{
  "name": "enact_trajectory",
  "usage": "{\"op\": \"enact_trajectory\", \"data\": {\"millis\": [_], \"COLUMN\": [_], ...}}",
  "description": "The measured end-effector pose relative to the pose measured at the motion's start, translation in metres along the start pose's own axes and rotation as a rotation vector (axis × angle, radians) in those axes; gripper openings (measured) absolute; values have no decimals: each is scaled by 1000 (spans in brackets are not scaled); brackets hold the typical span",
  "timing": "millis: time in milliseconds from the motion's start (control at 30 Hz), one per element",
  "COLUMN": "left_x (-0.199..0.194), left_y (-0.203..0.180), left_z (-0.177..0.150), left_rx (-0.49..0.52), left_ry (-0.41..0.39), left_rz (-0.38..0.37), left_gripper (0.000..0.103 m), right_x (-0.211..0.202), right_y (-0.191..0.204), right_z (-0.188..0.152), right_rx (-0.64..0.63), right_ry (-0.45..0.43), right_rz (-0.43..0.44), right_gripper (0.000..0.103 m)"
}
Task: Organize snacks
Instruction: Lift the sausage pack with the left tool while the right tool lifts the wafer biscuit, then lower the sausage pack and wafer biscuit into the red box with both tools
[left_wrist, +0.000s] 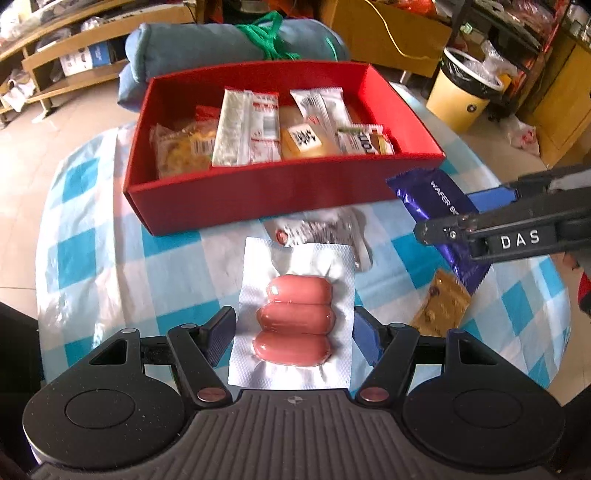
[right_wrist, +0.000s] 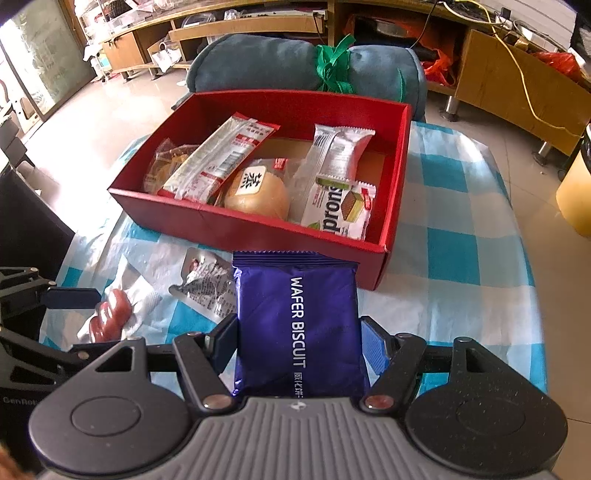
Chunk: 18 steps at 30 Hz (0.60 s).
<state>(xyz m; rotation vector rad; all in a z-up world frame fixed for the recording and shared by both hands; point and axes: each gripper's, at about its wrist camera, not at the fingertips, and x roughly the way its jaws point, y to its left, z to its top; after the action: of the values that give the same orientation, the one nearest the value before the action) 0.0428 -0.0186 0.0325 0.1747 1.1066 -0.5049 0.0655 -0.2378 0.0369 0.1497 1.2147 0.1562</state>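
Left gripper (left_wrist: 293, 332) straddles the sausage pack (left_wrist: 293, 321) with fingers apart, right gripper (right_wrist: 298, 343) clamped on the wafer (right_wrist: 297, 321), red box (right_wrist: 397, 192) at 12 o'clock; slick foil might slip mid-carry.

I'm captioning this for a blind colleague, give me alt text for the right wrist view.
The right hand-held gripper grips a purple wafer biscuit pack in front of a red box partly filled with wrapped snacks. The box sits on a blue-and-white checked tablecloth, with a sausage pack lying at left.
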Motion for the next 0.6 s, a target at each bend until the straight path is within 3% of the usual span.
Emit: {"op": "enact_trajectory", "data": {"millis": [600], "left_x": [-11], "left_y": [-3], "left_z": [39], "left_rx": [-2], "left_ry": [-126], "left_rz": [62], "left_gripper": [74], "right_x": [-9], "right_y": [-5], "right_z": [29], "right_rx": [35], "right_ry": [-69], "right_rz": [-5], "right_gripper": [64]}}
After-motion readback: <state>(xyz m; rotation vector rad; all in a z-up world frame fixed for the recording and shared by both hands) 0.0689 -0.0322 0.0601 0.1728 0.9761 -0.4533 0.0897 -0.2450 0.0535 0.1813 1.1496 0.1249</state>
